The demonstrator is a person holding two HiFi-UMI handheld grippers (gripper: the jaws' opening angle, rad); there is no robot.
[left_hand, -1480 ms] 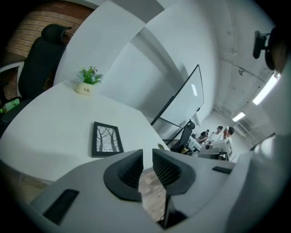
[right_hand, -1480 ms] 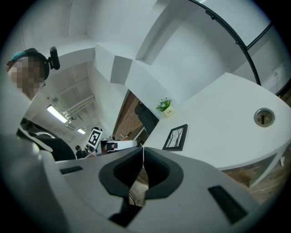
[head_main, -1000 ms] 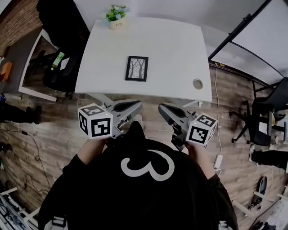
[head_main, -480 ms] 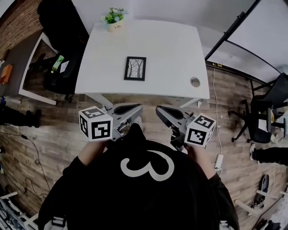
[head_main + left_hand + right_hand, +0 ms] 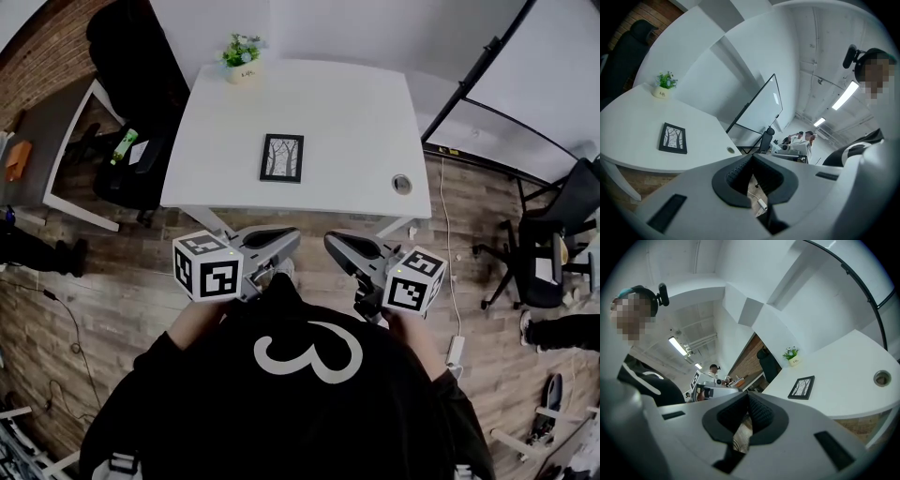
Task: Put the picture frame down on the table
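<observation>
The picture frame [image 5: 282, 157], black-edged with a print of bare trees, lies flat in the middle of the white table [image 5: 361, 103]. It also shows in the left gripper view [image 5: 673, 138] and the right gripper view [image 5: 802, 387]. Both grippers hover over the floor just short of the table's front edge, close to my chest. The left gripper [image 5: 292, 234] is shut with nothing in it [image 5: 752, 157]. The right gripper [image 5: 332, 242] is likewise shut and empty [image 5: 747, 394]. Neither touches the frame or the table.
A small potted plant [image 5: 242, 49] stands at the table's far edge and a round cable hole [image 5: 401, 184] sits near its front right corner. A dark office chair [image 5: 131, 56] and a second desk [image 5: 56, 141] stand at the left, another chair [image 5: 548, 253] at the right.
Both grippers have drifted only slightly in the head view and stay shut and empty. The frame has kept its place on the table.
</observation>
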